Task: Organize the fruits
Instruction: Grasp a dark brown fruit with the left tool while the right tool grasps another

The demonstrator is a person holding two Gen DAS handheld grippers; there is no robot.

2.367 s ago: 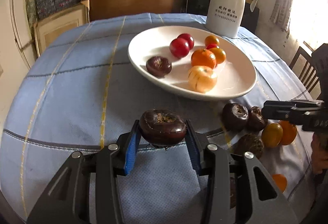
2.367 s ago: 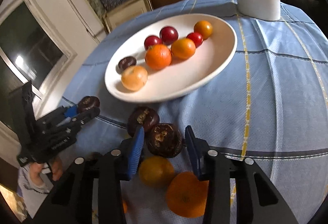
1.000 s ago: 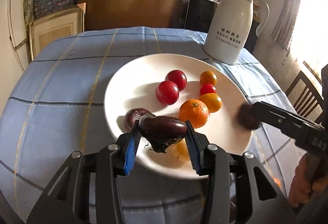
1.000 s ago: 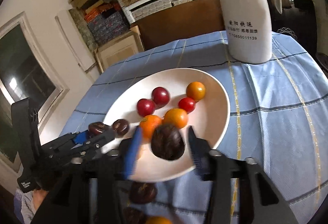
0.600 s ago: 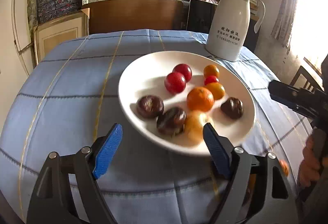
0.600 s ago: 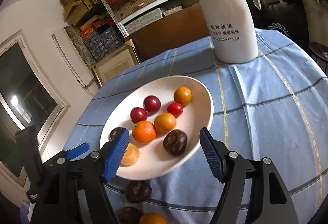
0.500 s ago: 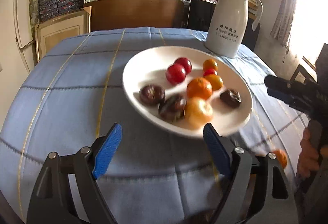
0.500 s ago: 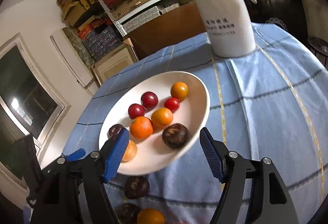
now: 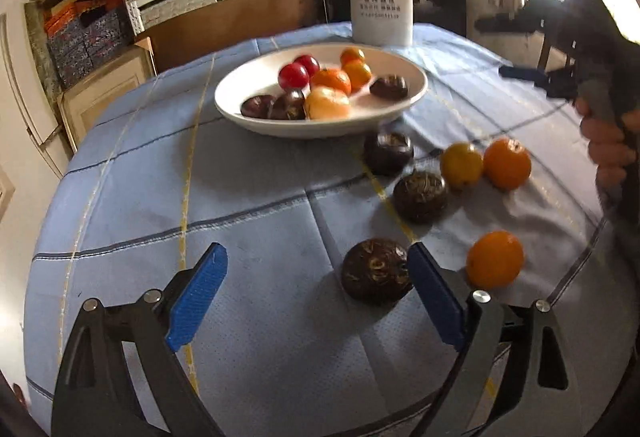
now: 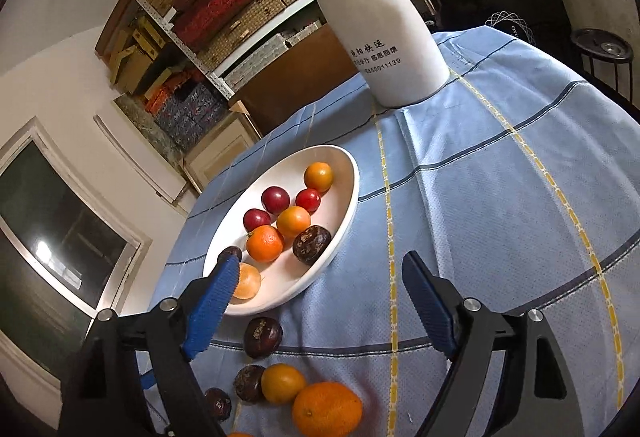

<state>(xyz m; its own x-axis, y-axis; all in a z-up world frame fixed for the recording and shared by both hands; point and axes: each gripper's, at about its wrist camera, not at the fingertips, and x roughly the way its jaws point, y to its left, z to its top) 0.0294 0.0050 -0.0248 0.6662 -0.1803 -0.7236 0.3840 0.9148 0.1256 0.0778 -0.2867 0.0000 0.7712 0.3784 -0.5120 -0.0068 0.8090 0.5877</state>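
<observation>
White oval plate (image 9: pixel 256 119) holding nine red, orange and dark fruits; six loose fruits (image 9: pixel 420 193) lie beside it on the cloth.

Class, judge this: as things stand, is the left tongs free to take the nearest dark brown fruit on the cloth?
Probably yes. The left tongs stand wide open, the dark brown fruit lies just inside the right-hand pad, and nothing covers it; the orange sits apart.
</observation>
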